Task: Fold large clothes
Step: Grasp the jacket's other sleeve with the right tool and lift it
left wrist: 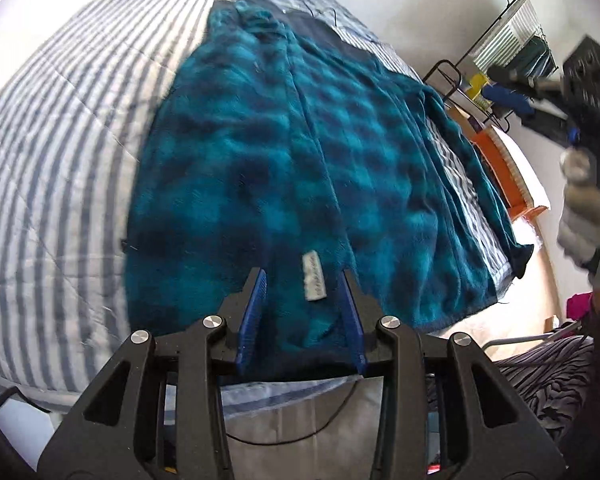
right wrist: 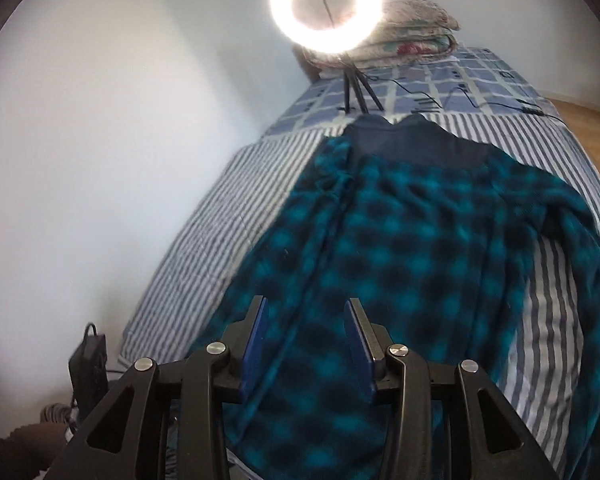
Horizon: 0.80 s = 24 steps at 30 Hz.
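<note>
A large teal and dark blue checked fleece garment (left wrist: 284,152) lies spread lengthwise on a striped bed (left wrist: 60,152); it also shows in the right wrist view (right wrist: 412,248). A white label (left wrist: 313,276) sits near its near hem. My left gripper (left wrist: 305,280) is open, its blue pads either side of the hem by the label. My right gripper (right wrist: 307,308) is open over the garment's near edge, with fabric between its fingers. The right gripper also shows in the left wrist view (left wrist: 580,80), held in a gloved hand above the bed's right side.
A lit ring light on a tripod (right wrist: 326,12) stands at the bed's far end by folded quilts (right wrist: 412,36), with cables across the checked sheet. A wire rack (left wrist: 512,52) and orange box (left wrist: 496,160) stand to the right. A white wall (right wrist: 100,160) runs along the left.
</note>
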Each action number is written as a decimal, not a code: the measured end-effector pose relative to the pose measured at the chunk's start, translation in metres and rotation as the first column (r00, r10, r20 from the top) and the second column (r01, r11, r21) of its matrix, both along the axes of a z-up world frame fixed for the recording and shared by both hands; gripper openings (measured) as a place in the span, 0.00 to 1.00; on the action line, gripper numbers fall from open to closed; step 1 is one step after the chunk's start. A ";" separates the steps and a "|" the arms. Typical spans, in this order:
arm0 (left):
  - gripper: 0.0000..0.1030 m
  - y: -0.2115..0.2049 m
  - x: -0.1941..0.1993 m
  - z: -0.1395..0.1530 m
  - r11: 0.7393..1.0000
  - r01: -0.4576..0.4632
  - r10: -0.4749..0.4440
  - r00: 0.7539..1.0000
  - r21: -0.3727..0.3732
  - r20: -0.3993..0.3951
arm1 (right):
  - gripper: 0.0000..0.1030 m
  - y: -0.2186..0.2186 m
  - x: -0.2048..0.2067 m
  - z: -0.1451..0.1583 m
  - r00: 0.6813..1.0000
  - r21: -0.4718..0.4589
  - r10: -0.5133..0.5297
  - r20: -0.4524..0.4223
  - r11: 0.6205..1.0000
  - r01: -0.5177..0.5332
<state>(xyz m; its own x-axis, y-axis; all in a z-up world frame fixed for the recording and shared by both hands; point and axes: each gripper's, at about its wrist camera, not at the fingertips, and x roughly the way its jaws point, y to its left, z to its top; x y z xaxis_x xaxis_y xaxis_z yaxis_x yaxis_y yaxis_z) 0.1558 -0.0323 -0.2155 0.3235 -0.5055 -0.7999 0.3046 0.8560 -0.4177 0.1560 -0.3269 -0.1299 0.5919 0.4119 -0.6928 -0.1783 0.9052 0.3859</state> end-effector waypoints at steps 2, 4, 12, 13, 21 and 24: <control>0.37 -0.009 0.000 -0.007 0.999 0.030 -0.030 1.000 0.016 -0.009 | 0.41 -0.006 -0.008 -0.011 1.000 0.021 -0.014 -0.022 1.000 0.015; 0.37 -0.021 -0.001 -0.022 0.993 0.056 -0.056 0.998 0.101 -0.005 | 0.41 -0.013 -0.013 -0.018 0.999 0.046 -0.030 -0.040 0.998 0.031; 0.37 -0.037 -0.015 -0.004 0.983 0.116 -0.125 0.991 0.144 0.055 | 0.50 -0.065 -0.048 -0.007 0.990 0.021 -0.140 0.011 0.990 0.140; 0.37 -0.036 -0.016 0.007 0.986 0.119 -0.127 0.990 0.117 0.064 | 0.55 -0.072 -0.051 -0.005 0.987 0.021 -0.157 0.016 0.987 0.157; 0.58 -0.034 -0.016 0.076 0.991 0.113 -0.099 0.981 -0.075 0.168 | 0.57 -0.159 -0.096 -0.010 0.939 -0.015 -0.344 0.012 0.939 0.344; 0.58 -0.041 -0.006 0.092 0.988 0.106 -0.083 0.978 -0.116 0.189 | 0.58 -0.192 -0.119 -0.011 0.912 -0.018 -0.411 0.005 0.912 0.411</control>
<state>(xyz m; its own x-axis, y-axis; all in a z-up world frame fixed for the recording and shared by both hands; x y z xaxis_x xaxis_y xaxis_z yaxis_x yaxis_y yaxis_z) 0.1500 -0.0730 -0.1238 0.4044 -0.6331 -0.6601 0.4629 0.7641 -0.4492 0.0372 -0.5187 -0.1410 0.7066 0.1197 -0.6974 0.2106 0.9053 0.3688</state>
